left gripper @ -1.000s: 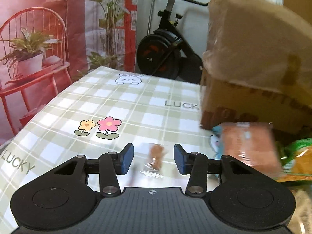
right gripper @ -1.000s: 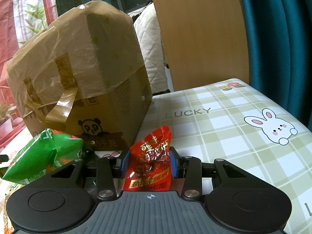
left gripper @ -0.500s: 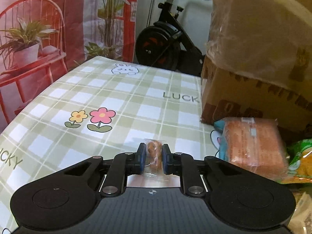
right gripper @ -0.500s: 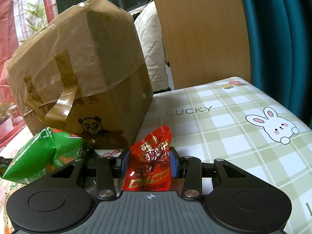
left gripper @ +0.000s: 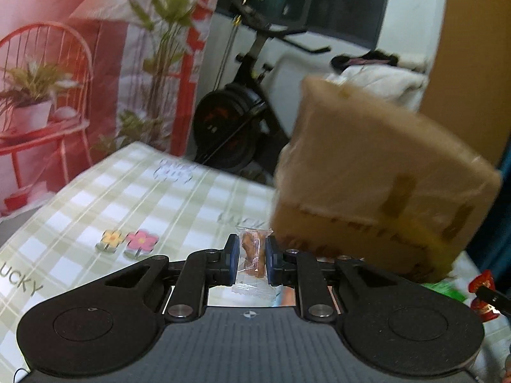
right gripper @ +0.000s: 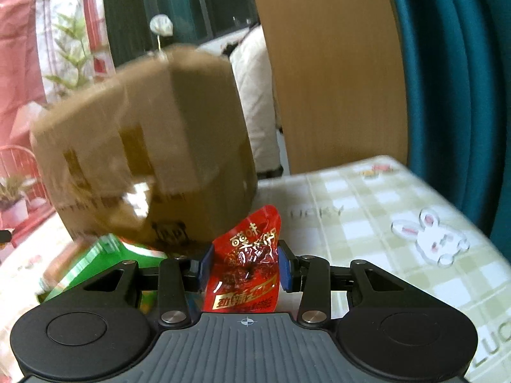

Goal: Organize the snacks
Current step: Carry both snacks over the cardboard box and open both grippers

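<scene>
In the left wrist view my left gripper [left gripper: 251,254] is shut on a small clear-wrapped brown snack [left gripper: 252,250], held above the checked tablecloth [left gripper: 134,204]. In the right wrist view my right gripper [right gripper: 245,266] is shut on a red snack packet [right gripper: 249,265] with gold lettering, also lifted off the table. A taped cardboard box [left gripper: 377,178] stands just beyond both grippers, the same cardboard box [right gripper: 143,162] filling the left of the right wrist view. The red packet [left gripper: 484,290] shows at the left wrist view's right edge.
A green snack bag [right gripper: 95,261] lies on the table below the box, left of my right gripper. An exercise bike [left gripper: 236,121] stands behind the table. A wooden panel [right gripper: 332,70] and a teal curtain [right gripper: 453,79] rise at the back right. A rabbit print [right gripper: 431,236] marks the cloth at right.
My left gripper closed on the small brown snack and lifted it off the cloth. My right gripper rose with the red packet still in it.
</scene>
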`<move>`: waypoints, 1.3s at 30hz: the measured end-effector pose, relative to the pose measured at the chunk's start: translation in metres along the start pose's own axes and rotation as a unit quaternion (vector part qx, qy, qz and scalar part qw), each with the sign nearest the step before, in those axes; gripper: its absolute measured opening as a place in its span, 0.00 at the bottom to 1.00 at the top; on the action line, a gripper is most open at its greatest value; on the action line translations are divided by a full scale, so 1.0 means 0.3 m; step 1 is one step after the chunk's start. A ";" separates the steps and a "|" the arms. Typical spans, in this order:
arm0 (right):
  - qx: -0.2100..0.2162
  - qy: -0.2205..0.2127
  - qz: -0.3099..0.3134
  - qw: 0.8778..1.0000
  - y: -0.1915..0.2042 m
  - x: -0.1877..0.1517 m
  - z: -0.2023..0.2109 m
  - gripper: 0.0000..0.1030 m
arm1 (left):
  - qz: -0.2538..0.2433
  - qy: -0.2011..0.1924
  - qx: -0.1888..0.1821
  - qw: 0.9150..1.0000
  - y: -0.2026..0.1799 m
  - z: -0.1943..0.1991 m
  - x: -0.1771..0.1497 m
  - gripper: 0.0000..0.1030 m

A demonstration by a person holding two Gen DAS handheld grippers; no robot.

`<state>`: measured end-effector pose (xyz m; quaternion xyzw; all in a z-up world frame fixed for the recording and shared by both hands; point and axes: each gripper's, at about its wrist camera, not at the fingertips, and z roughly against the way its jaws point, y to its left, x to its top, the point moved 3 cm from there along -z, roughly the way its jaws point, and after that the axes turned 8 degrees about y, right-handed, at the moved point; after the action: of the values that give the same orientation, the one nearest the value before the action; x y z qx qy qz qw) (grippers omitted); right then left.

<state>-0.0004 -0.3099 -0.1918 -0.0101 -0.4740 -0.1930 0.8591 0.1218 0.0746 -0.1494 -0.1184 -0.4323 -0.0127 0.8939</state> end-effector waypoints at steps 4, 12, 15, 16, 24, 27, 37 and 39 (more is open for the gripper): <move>0.007 -0.035 0.009 0.999 0.031 0.081 0.080 0.36 | -0.013 -0.033 -0.020 0.999 -0.055 0.058 0.055 0.18; 0.045 -0.120 0.009 0.992 0.112 0.340 0.189 0.36 | -0.035 -0.085 -0.047 0.995 -0.140 0.092 0.240 0.18; 0.060 -0.141 0.011 0.988 0.156 0.456 0.175 0.36 | -0.050 -0.096 -0.054 0.993 -0.193 0.073 0.331 0.18; 0.065 -0.144 0.012 0.987 0.169 0.492 0.160 0.36 | -0.055 -0.098 -0.056 0.992 -0.208 0.059 0.360 0.18; 0.058 -0.107 0.042 0.992 0.296 0.665 -0.021 0.36 | -0.083 -0.077 -0.052 0.992 -0.296 -0.097 0.509 0.18; 0.049 -0.086 0.044 0.994 0.317 0.669 -0.071 0.37 | -0.085 -0.066 -0.048 0.993 -0.301 -0.137 0.521 0.18; 0.032 -0.058 0.040 0.997 0.322 0.617 -0.094 0.67 | -0.106 -0.060 -0.043 0.992 -0.298 -0.136 0.497 0.65; 0.033 -0.056 0.042 0.997 0.320 0.609 -0.075 0.69 | -0.113 -0.057 -0.044 0.991 -0.299 -0.116 0.486 0.66</move>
<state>0.1378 -0.2844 -0.0388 -0.0119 -0.5267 -0.1403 0.8383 0.2286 -0.0086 -0.0390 -0.1090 -0.4924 -0.1258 0.8543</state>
